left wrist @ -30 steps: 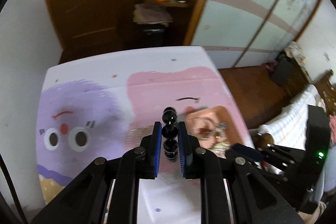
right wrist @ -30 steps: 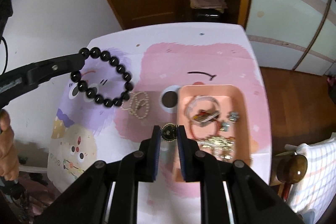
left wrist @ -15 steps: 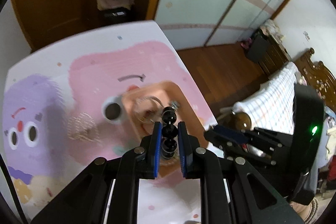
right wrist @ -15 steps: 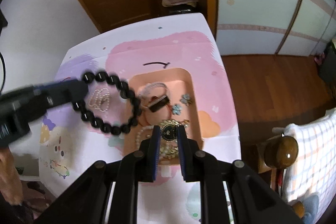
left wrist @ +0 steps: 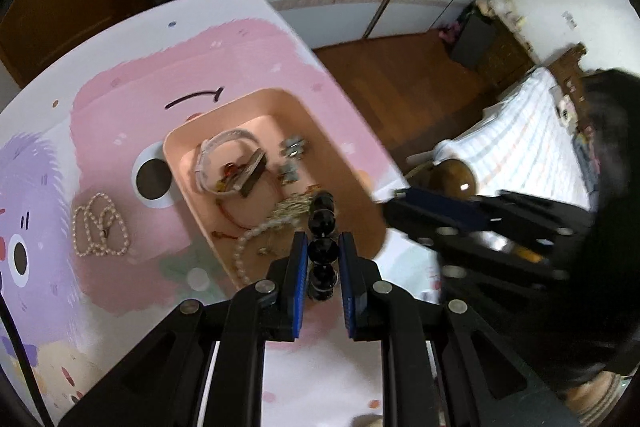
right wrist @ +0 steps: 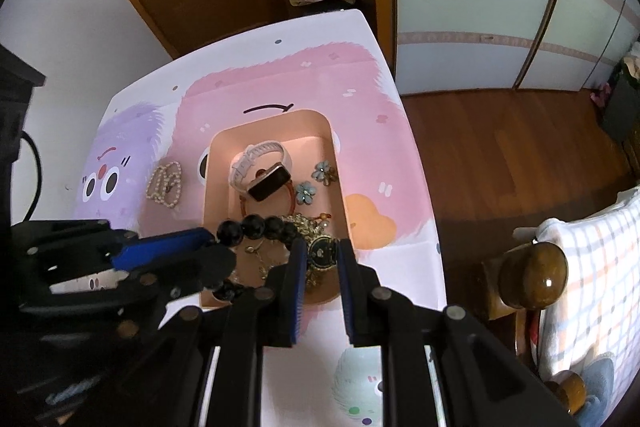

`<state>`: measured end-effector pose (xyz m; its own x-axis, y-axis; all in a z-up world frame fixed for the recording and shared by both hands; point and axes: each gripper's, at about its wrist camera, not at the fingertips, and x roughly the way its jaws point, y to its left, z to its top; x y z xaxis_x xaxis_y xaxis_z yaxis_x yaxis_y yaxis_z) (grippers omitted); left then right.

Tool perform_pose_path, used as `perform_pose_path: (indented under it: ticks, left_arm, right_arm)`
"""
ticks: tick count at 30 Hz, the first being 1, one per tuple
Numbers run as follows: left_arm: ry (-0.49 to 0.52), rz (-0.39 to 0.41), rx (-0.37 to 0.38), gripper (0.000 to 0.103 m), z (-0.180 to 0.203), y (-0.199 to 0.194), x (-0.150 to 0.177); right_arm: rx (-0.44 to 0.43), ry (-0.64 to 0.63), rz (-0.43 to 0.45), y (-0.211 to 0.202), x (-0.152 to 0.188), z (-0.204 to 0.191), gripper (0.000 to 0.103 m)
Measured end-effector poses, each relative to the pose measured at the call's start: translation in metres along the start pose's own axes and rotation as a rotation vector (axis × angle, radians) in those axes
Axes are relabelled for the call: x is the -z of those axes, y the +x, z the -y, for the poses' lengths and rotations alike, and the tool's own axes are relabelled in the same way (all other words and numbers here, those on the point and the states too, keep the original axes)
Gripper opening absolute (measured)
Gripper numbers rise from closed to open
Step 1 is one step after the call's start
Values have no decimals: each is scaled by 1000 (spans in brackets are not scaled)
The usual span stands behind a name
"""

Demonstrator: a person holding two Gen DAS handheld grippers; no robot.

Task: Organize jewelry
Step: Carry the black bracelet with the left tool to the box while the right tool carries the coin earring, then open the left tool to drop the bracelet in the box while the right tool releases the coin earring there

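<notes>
A peach tray on the cartoon mat holds a white smartwatch, blue flower earrings, a gold chain and a pearl strand. My left gripper is shut on a black bead bracelet that hangs low over the tray's near end. Right beside it, my right gripper is shut on a round gold piece with a black face, also over the near end. A pearl necklace lies on the mat left of the tray.
The table's right edge drops to a wooden floor. A bed with a checked cover and a round wooden bedpost stand close at the right. A door and shelves stand behind the table.
The left gripper has carried the bead bracelet from above the purple face rightward and down over the tray. The right gripper has brought the gold piece over the tray's near end.
</notes>
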<state>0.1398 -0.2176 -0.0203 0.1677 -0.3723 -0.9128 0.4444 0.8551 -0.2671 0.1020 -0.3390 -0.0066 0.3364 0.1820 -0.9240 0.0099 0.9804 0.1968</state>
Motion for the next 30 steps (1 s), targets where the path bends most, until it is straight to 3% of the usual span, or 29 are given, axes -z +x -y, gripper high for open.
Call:
perform_pose_path:
  ticks: [5,10,15,17,19,30]
  left_arm:
    - [-7,-29,-86,17,-21,20,-1]
    - [-72,-6,-97,31,-41,15,-4]
    - [-92,30,-99,34,-50,1,1]
    - [-101,50,-109,50,-53,-5,5]
    - [-115,84,-119,57,-57,-13,11]
    - [-190,127,-117,57,-85,-25,43]
  right_arm:
    - [-5,-8,-5,3,0,-3,16]
    - [-11,-13,-11,7,-2,-8,16]
    - [-21,-11,-30,17,-7,-13,16]
    - [-28,-5,-42,23,-10,-14,16]
    - [-34,7,-56,31,-15,-14,16]
    - [-33,94,-81,67,-57,-11,16]
